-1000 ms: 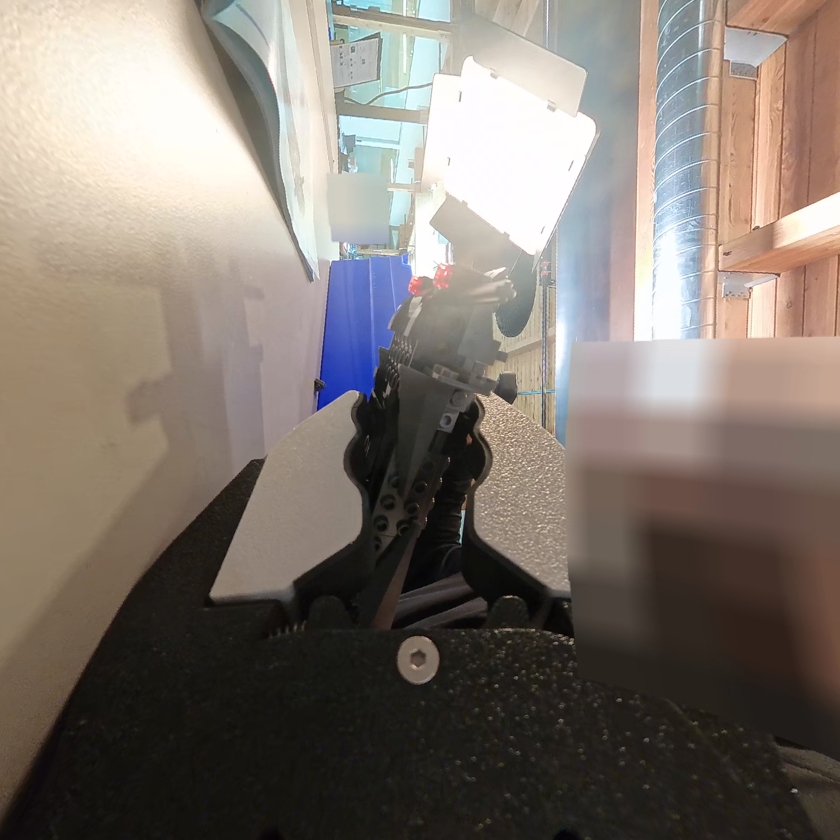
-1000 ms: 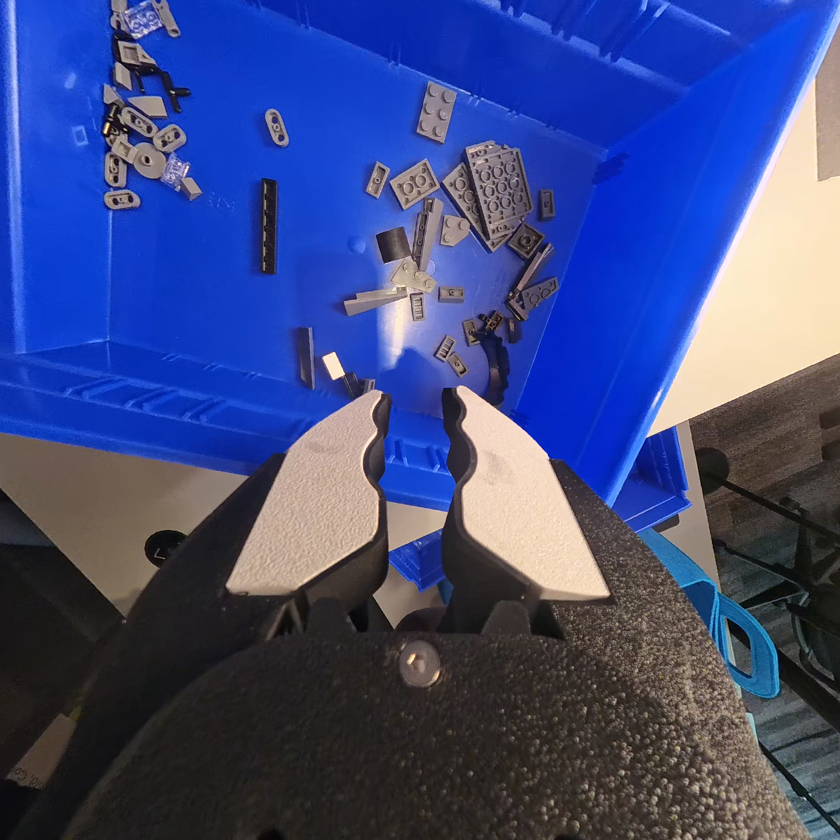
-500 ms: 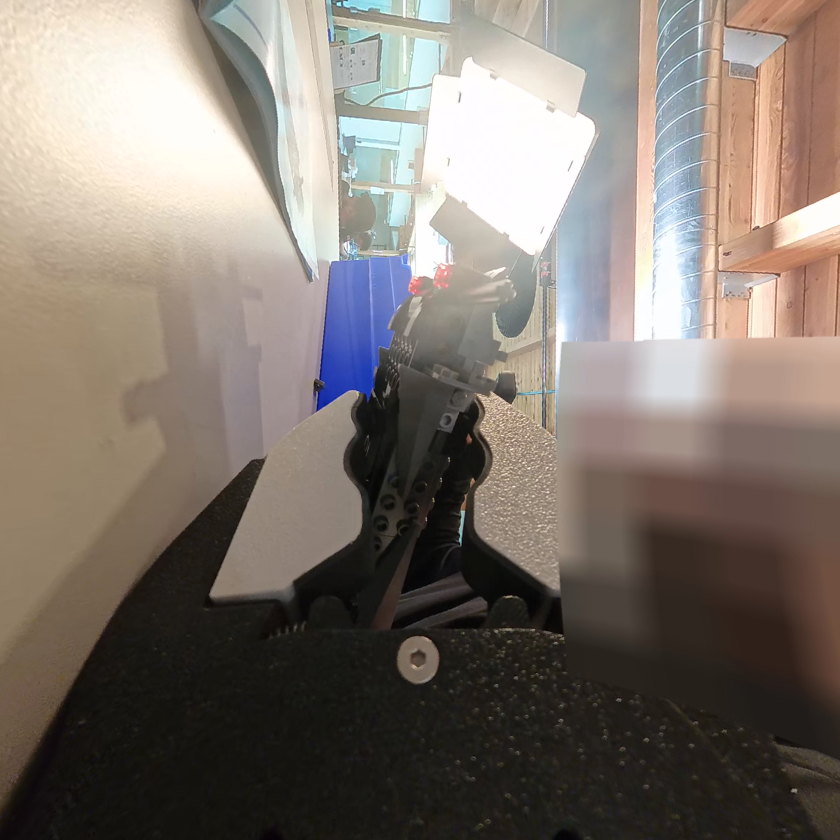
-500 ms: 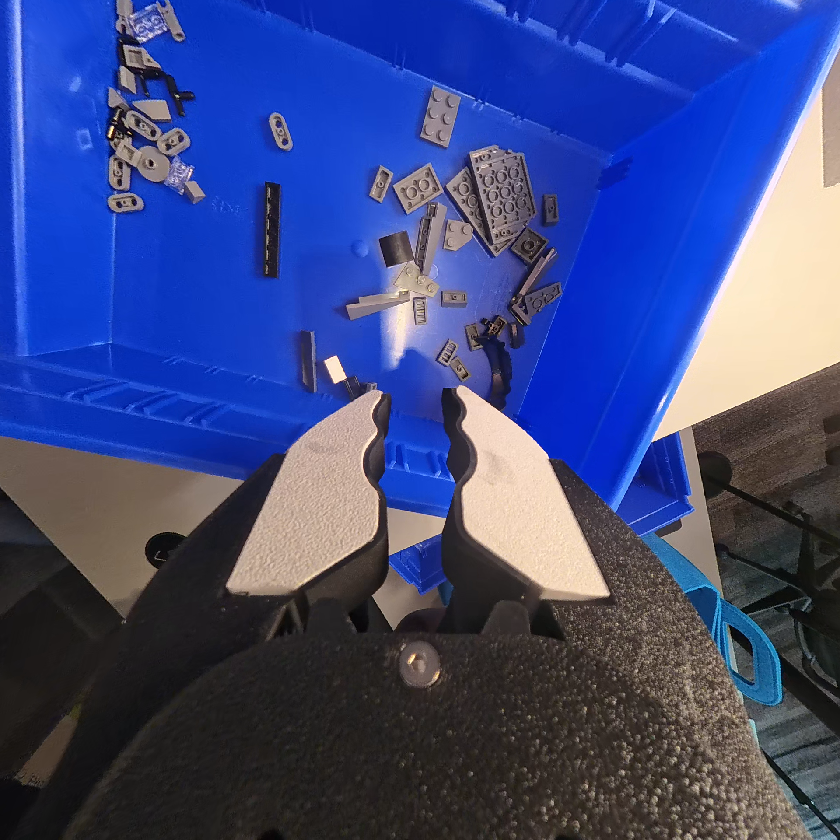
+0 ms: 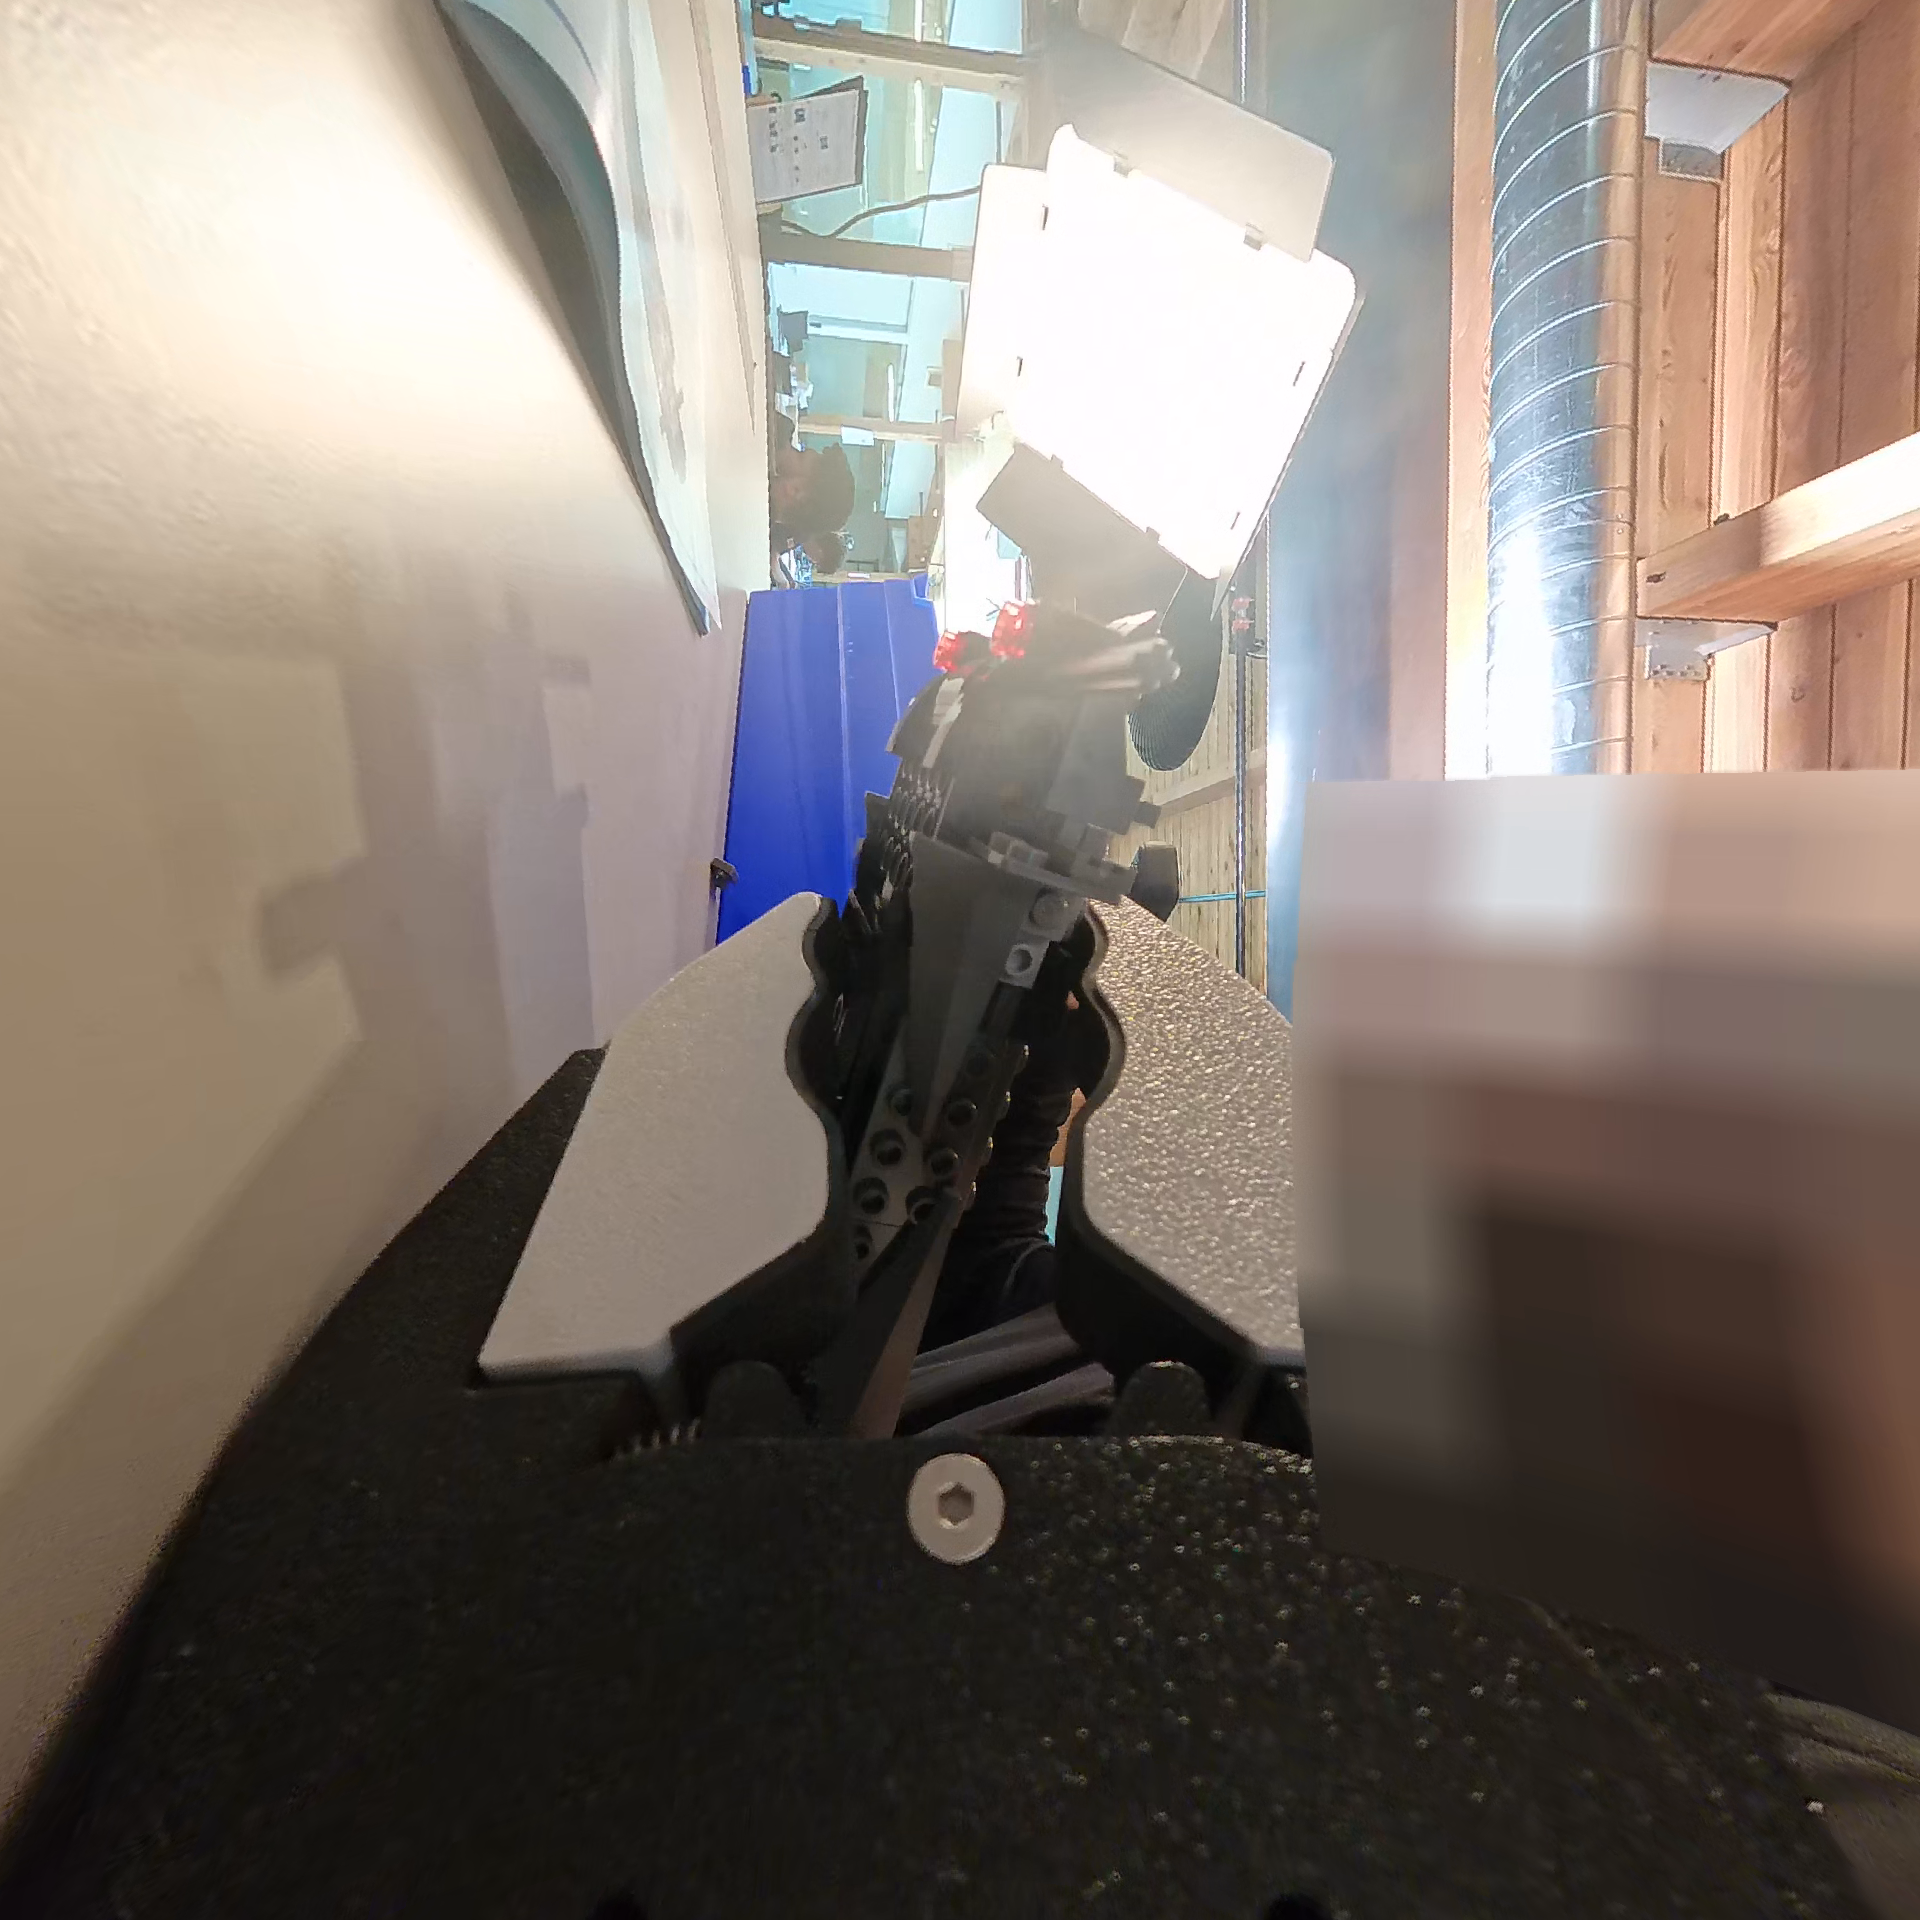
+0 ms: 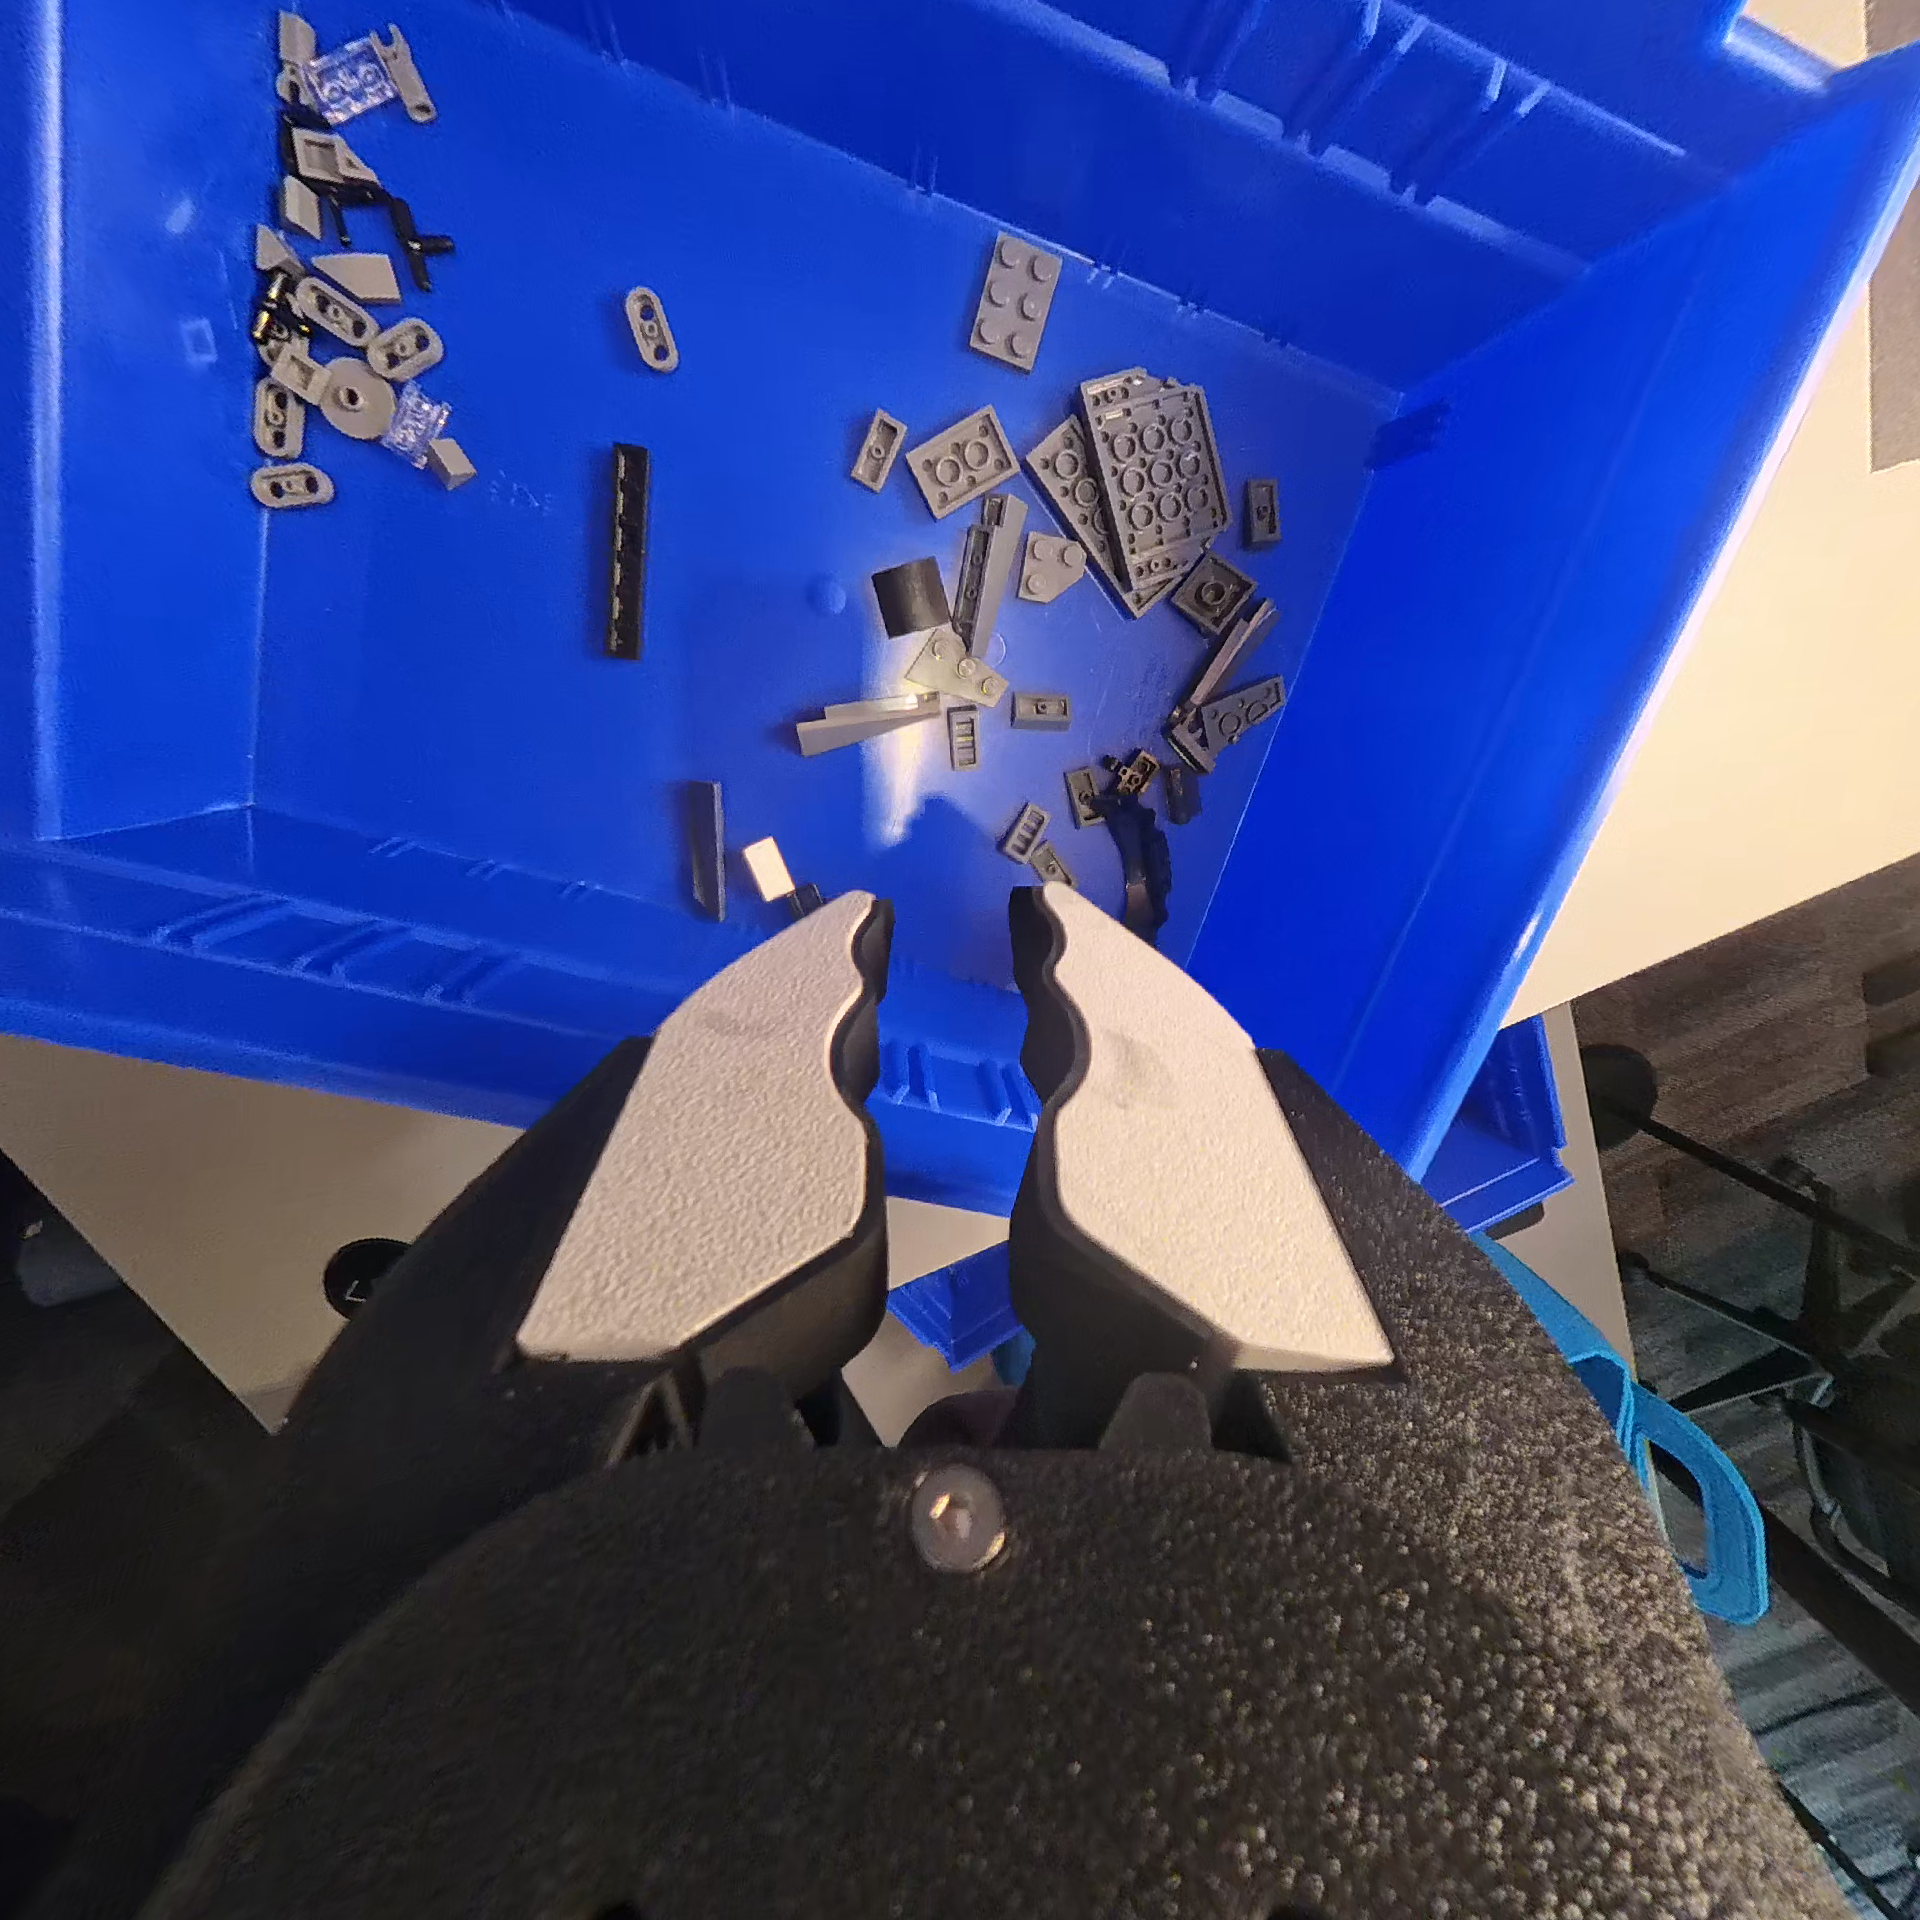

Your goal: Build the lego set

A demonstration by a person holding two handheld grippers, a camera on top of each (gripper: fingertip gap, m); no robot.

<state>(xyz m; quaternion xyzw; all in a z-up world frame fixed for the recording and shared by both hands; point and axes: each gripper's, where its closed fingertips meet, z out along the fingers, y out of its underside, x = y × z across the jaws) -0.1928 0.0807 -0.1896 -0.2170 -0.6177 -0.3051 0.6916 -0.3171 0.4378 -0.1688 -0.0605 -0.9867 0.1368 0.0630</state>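
In the left wrist view my left gripper (image 5: 951, 925) is shut on a dark grey and black brick-built model (image 5: 977, 935) with two small red pieces at its far tip. The model sticks out forward between the pads, beside the pale table top (image 5: 260, 623). In the right wrist view my right gripper (image 6: 951, 904) is open and empty. It hovers over the near wall of a blue plastic bin (image 6: 520, 623). Several loose grey and black bricks (image 6: 1132, 499) lie on the bin floor ahead of the fingertips. A small white tile (image 6: 767, 868) lies just left of the left fingertip.
A second cluster of small grey and clear pieces (image 6: 332, 312) lies at the bin's far left. A black strip (image 6: 627, 551) lies mid-bin. A bright light panel (image 5: 1153, 343) and a blue bin (image 5: 821, 769) show beyond the model. A blue strap (image 6: 1662, 1455) hangs at the right. The tips of one gripper are about 40 cm away from the tips of the other. To reach the small white tile (image 6: 767, 868) in a straight line is about 9 cm for my right fingers, about 35 cm for my left.
My right gripper has shifted slightly, so the bin contents sit a little lower and further right in view. The left gripper and the model it holds have not moved.
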